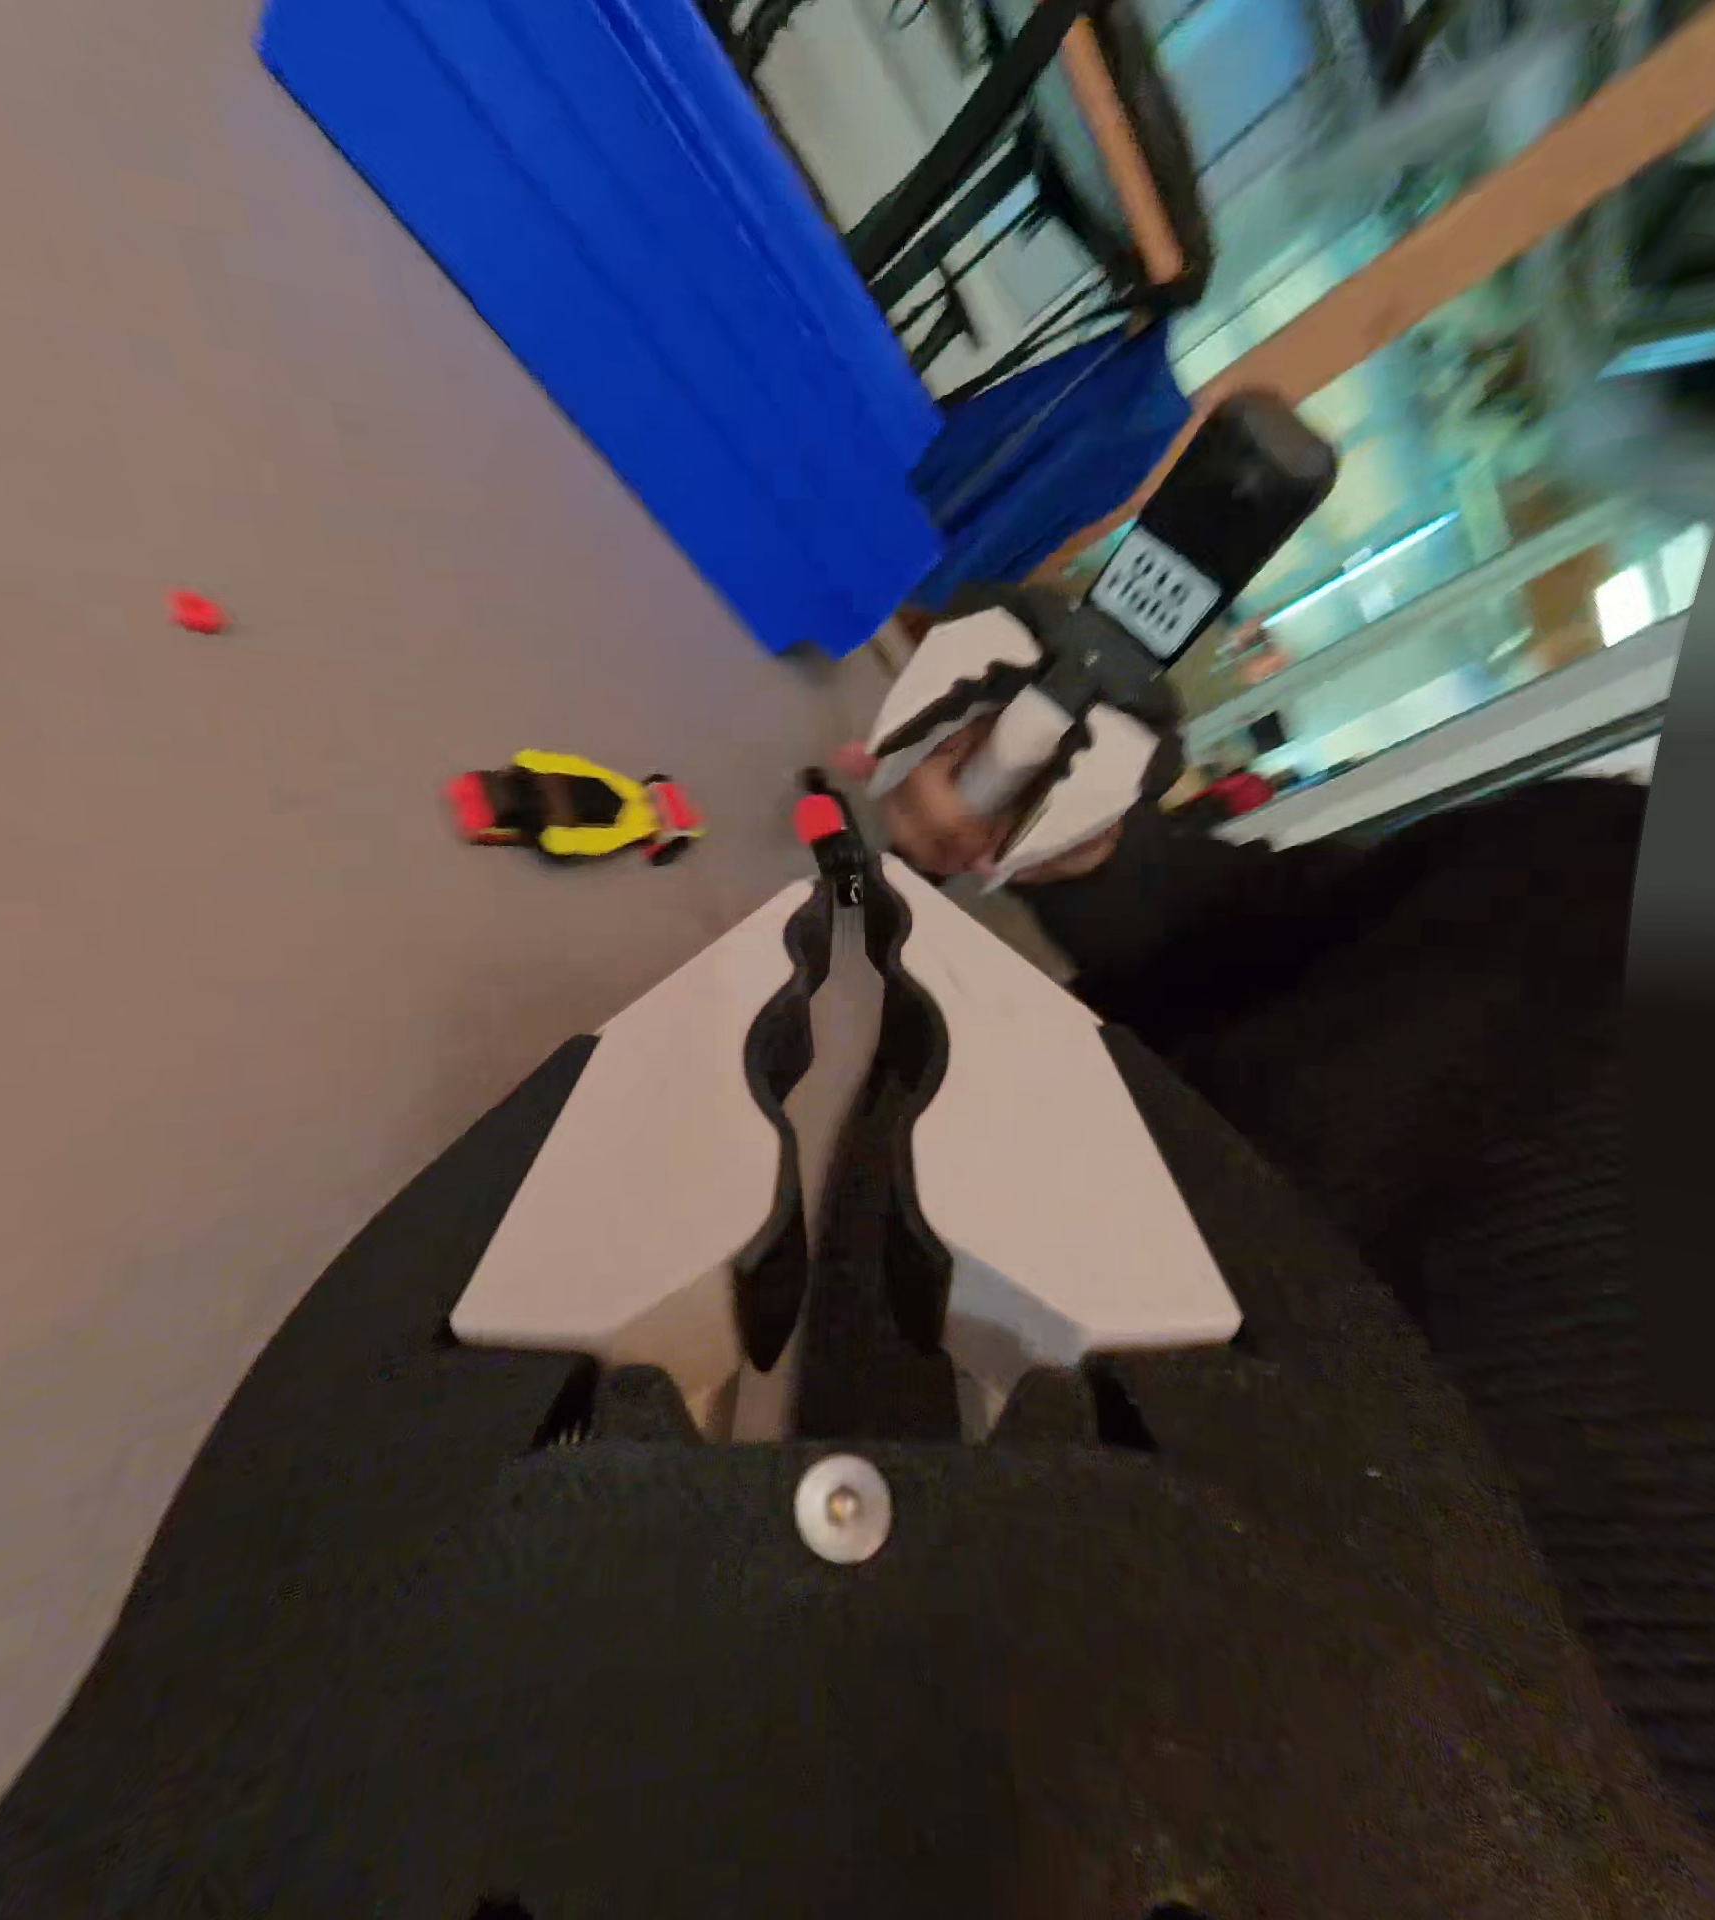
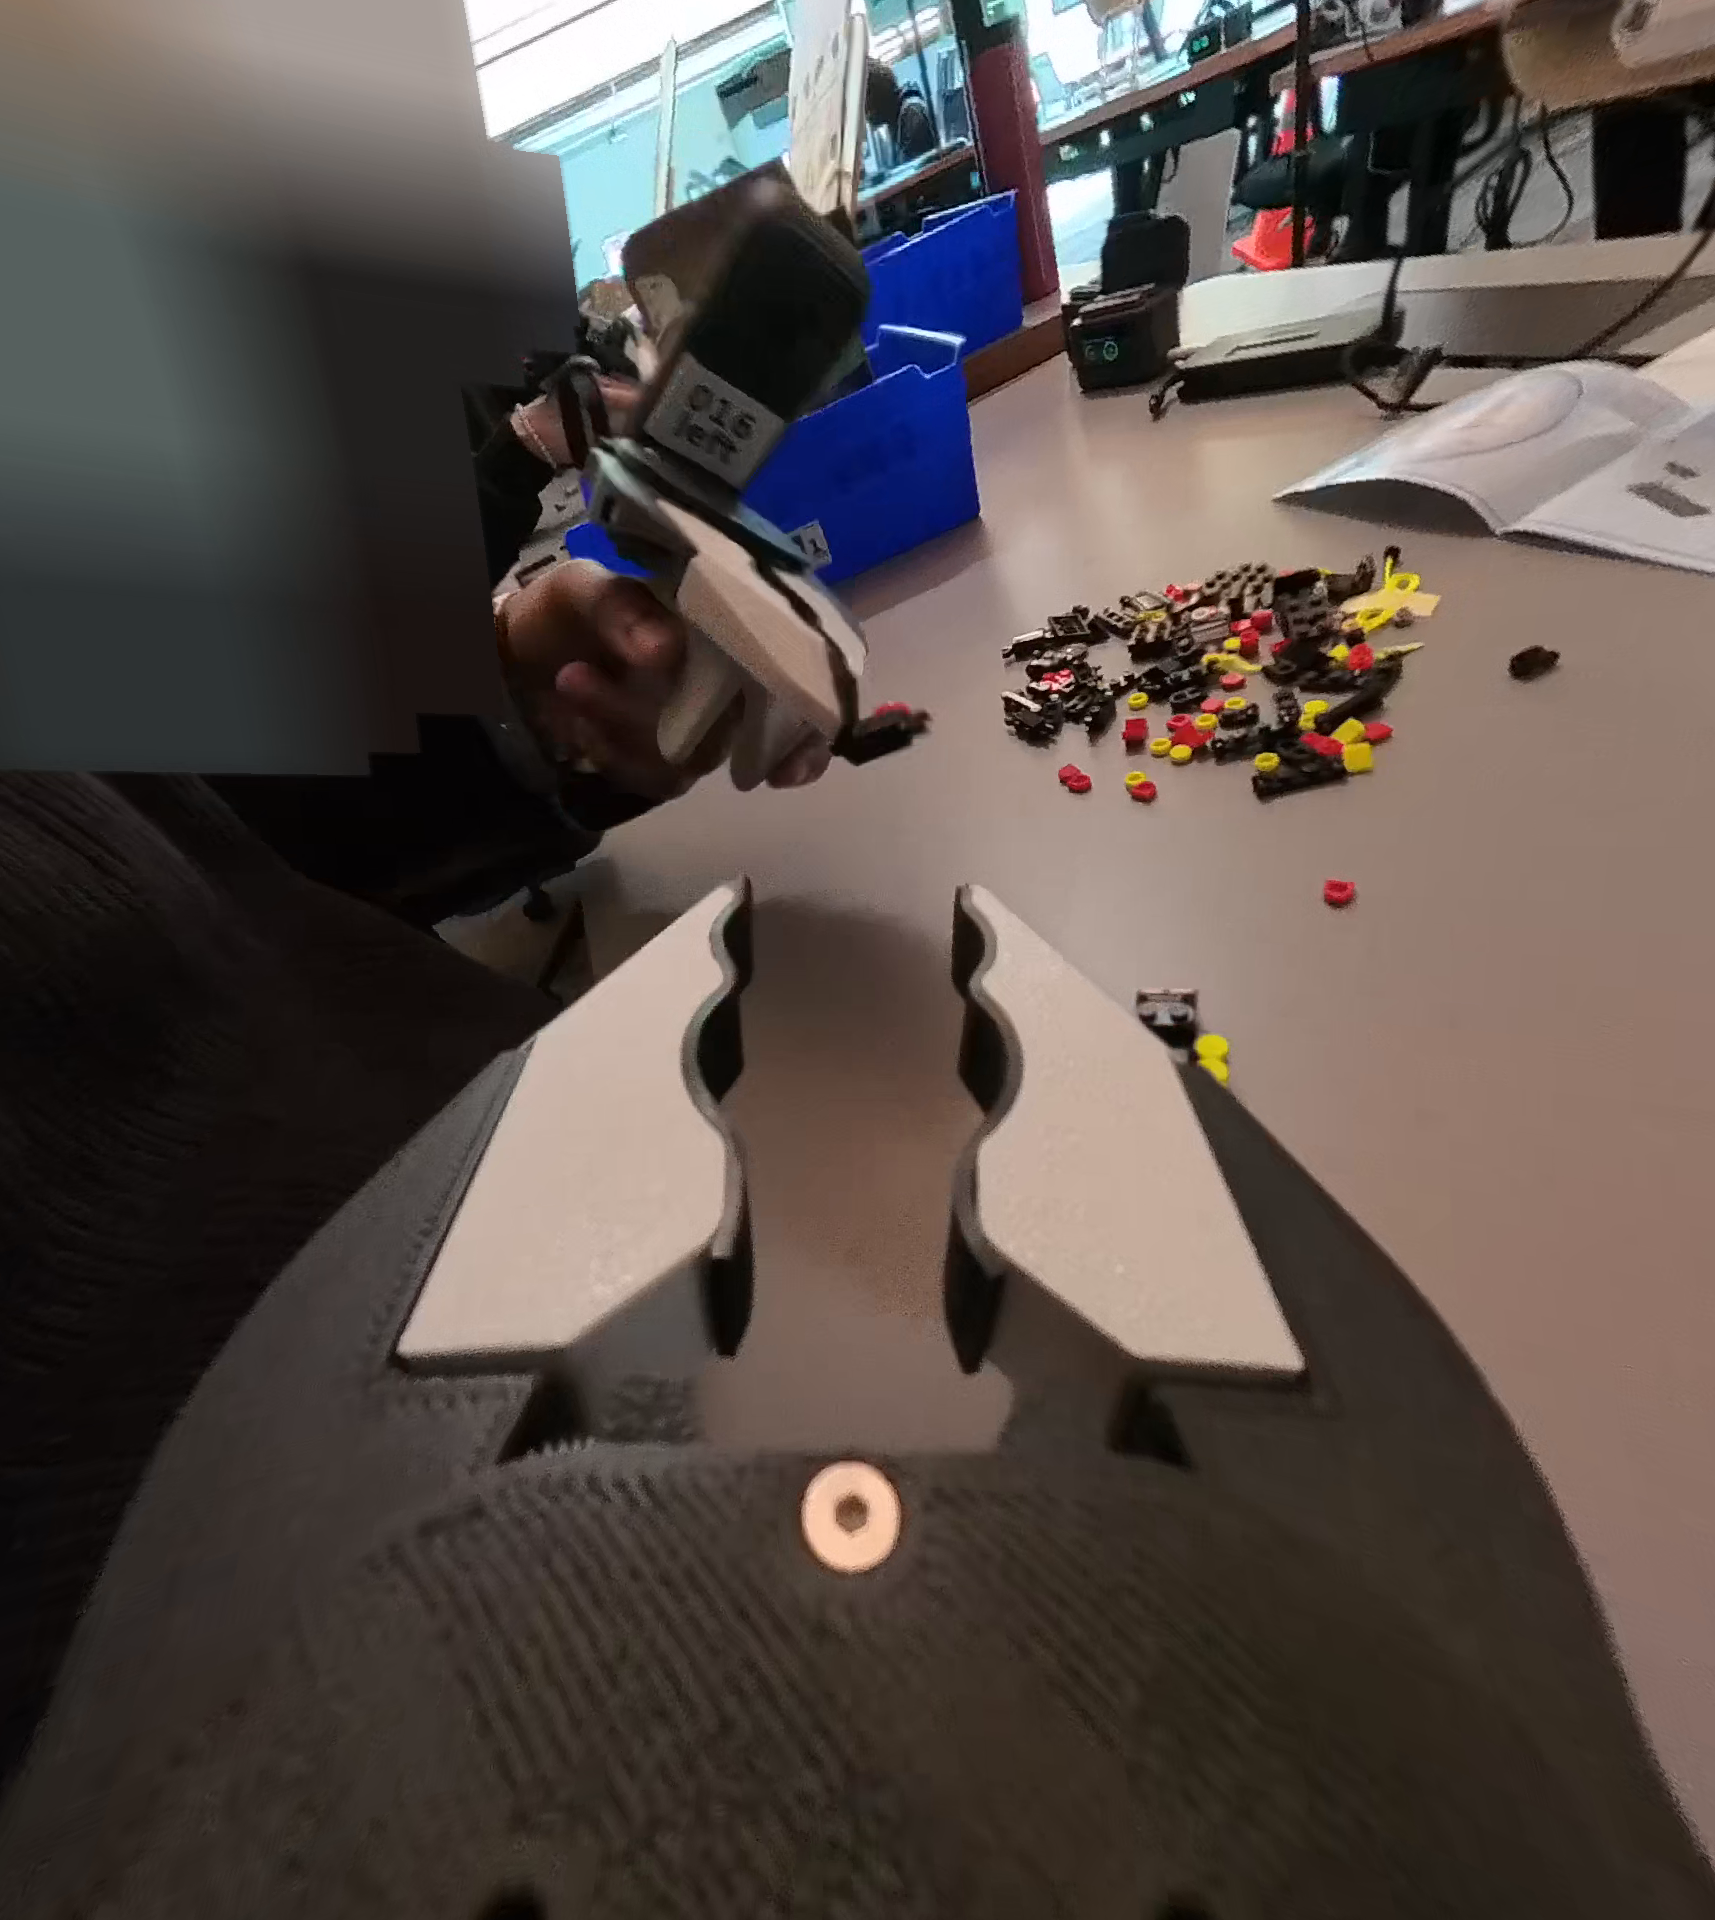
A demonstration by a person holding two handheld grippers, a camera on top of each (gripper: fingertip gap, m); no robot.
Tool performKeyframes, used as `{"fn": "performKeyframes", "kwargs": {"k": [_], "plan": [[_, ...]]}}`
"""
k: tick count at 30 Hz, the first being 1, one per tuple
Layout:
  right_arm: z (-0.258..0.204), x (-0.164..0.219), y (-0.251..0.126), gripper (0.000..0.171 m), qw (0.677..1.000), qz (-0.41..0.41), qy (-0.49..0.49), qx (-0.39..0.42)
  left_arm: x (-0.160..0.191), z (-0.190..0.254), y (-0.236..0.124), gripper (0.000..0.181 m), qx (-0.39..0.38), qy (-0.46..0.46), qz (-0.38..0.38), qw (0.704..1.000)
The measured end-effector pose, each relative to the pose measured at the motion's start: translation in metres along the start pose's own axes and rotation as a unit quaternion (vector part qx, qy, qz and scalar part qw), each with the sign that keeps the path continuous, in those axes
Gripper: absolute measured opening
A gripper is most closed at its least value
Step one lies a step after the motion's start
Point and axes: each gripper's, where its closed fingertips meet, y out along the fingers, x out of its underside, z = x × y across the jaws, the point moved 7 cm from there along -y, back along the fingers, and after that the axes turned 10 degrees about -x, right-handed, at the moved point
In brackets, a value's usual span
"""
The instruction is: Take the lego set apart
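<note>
My left gripper (image 1: pixel 848 888) is shut on a small black piece with a red top (image 1: pixel 827 831), held above the grey table (image 1: pixel 209 935). It also shows in the right wrist view (image 2: pixel 848 727), gripping the same piece (image 2: pixel 879 732). A partly built yellow, red and black lego car (image 1: pixel 572 805) lies on the table to its left. My right gripper (image 2: pixel 853 904) is open and empty, low over the table. It shows open in the left wrist view (image 1: pixel 936 810), just beyond the held piece.
A pile of loose black, red and yellow pieces (image 2: pixel 1237 675) lies ahead right. Stray pieces: a red stud (image 2: pixel 1338 891), a black piece (image 2: pixel 1170 1013), a yellow piece (image 2: pixel 1211 1055), a red stud (image 1: pixel 196 611). Blue bins (image 2: pixel 874 457) and an open booklet (image 2: pixel 1611 478) stand farther back.
</note>
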Motion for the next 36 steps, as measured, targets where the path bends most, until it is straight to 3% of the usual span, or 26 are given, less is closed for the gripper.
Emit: {"fn": "performKeyframes", "kwargs": {"k": [4, 9, 13, 19, 25, 36], "plan": [[-0.009, 0.000, 0.004, 0.038, 0.997, -0.027, -0.065, 0.010, 0.012, 0.009, 0.020, 0.000, 0.044, -0.064, -0.007, 0.997], [-0.002, 0.009, 0.005, 0.037, 0.995, -0.068, -0.058, 0.037, 0.020, 0.001, 0.030, 0.000, -0.045, 0.009, -0.026, 0.999], [0.000, 0.006, 0.002, 0.037, 0.998, -0.051, -0.036, 0.030, 0.023, 0.003, 0.025, 0.000, -0.078, 0.073, -0.036, 0.994], [-0.009, 0.021, 0.012, 0.026, 0.994, -0.107, -0.022, -0.030, 0.032, -0.002, 0.021, 0.000, -0.128, 0.114, -0.044, 0.984], [-0.021, 0.061, 0.030, 0.034, 0.957, -0.273, -0.075, -0.059, 0.033, -0.004, 0.018, 0.000, -0.110, 0.093, -0.037, 0.989], [-0.025, 0.075, 0.052, 0.031, 0.946, -0.290, -0.128, -0.071, 0.042, -0.003, 0.024, 0.000, -0.087, 0.108, -0.067, 0.988]]}}
